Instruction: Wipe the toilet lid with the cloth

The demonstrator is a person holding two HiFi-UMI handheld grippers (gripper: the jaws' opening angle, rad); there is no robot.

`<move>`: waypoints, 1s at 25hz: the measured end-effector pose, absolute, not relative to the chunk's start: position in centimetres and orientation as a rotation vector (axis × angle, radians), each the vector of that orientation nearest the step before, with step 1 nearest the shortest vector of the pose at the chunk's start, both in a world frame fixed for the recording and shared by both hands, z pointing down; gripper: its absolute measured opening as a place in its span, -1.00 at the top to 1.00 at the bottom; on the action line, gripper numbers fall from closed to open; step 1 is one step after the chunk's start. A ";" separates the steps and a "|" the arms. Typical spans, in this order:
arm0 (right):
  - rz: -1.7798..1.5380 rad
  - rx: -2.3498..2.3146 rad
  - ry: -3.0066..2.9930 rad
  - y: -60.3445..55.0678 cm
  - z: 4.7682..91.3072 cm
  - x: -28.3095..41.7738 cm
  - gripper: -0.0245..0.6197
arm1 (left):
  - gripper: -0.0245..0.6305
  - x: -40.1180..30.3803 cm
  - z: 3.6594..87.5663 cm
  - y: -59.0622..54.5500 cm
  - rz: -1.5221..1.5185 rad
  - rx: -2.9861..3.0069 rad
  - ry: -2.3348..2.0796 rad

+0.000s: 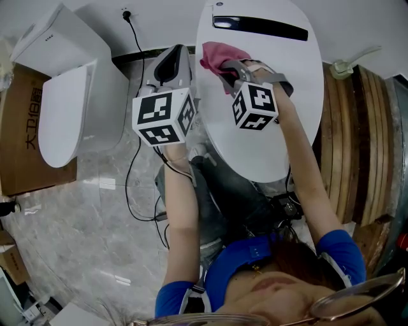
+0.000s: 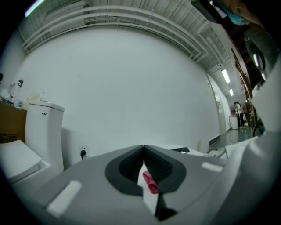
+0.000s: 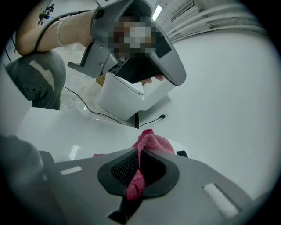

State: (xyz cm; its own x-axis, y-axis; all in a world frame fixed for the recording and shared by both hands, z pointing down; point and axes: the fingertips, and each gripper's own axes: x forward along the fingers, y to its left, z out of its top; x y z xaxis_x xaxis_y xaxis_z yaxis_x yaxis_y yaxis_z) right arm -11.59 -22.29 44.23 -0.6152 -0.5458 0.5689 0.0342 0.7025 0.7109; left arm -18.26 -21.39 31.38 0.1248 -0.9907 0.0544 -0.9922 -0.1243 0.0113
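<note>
The white oval toilet lid (image 1: 268, 121) fills the middle of the head view. A pink cloth (image 1: 218, 55) lies bunched on its far left part, and my right gripper (image 1: 228, 75) is shut on it. In the right gripper view the cloth (image 3: 151, 143) runs up between the closed jaws of the right gripper (image 3: 139, 154) and spills out ahead onto the lid (image 3: 66, 132). My left gripper (image 1: 171, 62) hangs just off the lid's left edge, shut with nothing in it. In the left gripper view its pads meet at the left gripper's tip (image 2: 143, 151), and a sliver of pink cloth (image 2: 150, 183) shows behind them.
A second white toilet (image 1: 70, 108) stands to the left beside a cardboard box (image 1: 22, 127). A black cable (image 1: 136, 172) runs from a wall socket (image 1: 126, 14) across the marble floor. Stacked wooden rings (image 1: 357, 140) sit to the right. A black panel (image 1: 261, 25) crosses the lid's far end.
</note>
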 end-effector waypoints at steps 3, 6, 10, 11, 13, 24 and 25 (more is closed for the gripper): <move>-0.901 0.383 -2.076 -22.1 44.2 -12.1 0.90 | 0.92 -18.4 31.2 -21.2 0.048 2.324 -2.050; -0.907 0.379 -2.073 -22.0 44.3 -12.6 0.90 | 0.92 -18.6 31.2 -21.2 0.043 2.321 -2.051; -0.911 0.374 -2.071 -21.8 44.3 -13.0 0.90 | 0.92 -18.4 31.3 -21.1 0.051 2.323 -2.045; -0.913 0.373 -2.070 -21.7 44.3 -13.1 0.90 | 0.92 -18.3 31.3 -21.1 0.054 2.326 -2.043; -0.916 0.373 -2.067 -21.7 44.3 -13.4 0.90 | 0.92 -18.2 31.3 -21.1 0.059 2.331 -2.040; -0.934 0.337 -2.058 -21.1 44.5 -14.6 0.90 | 0.92 -19.2 31.0 -20.9 0.029 2.307 -2.069; -0.934 0.335 -2.060 -21.0 44.5 -14.6 0.90 | 0.92 -19.2 30.9 -20.9 0.025 2.307 -2.070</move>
